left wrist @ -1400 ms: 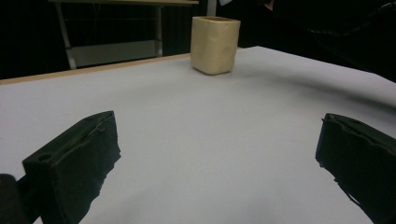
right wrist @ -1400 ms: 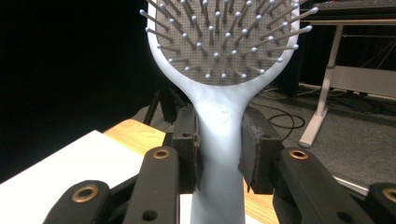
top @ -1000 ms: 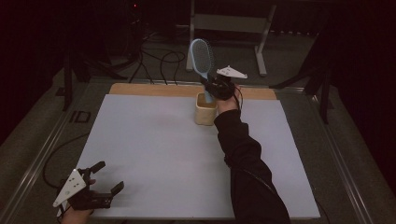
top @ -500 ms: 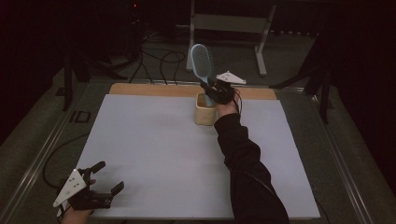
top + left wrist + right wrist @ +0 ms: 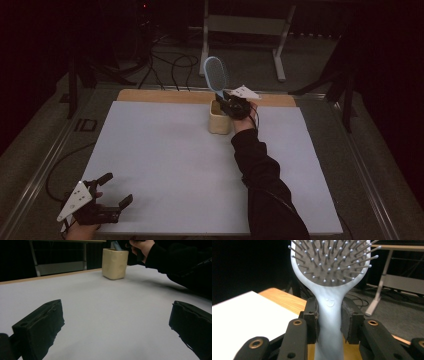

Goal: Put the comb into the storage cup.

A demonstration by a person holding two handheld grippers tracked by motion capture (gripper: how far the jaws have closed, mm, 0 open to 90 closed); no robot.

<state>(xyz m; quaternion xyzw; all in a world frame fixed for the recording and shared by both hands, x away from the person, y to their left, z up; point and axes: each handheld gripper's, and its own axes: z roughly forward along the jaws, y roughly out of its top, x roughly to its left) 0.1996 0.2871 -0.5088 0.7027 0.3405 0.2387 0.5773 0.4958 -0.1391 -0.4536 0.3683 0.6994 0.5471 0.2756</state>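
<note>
A pale blue paddle hairbrush (image 5: 216,75) stands bristle head up, tilted left, over a beige cup (image 5: 219,122) at the far middle of the white table top (image 5: 175,165). My right gripper (image 5: 227,102) is shut on the hairbrush's neck (image 5: 329,305), one pad on each side, right gripper (image 5: 329,315). In the left gripper view the brush's lower end (image 5: 116,245) reaches into the mouth of the cup (image 5: 115,263), beside the person's hand (image 5: 141,246). My left gripper (image 5: 117,189) rests at the near left corner, left gripper (image 5: 117,322) open with nothing between its jaws.
A wooden strip (image 5: 165,96) runs along the table's far edge, just behind the cup. On the floor beyond are cables (image 5: 170,65) and a metal stand (image 5: 245,25). The person's dark sleeve (image 5: 260,170) crosses the right half of the table.
The right gripper has come down with the hairbrush, bringing its handle end into the cup. The left gripper has stayed where it was.
</note>
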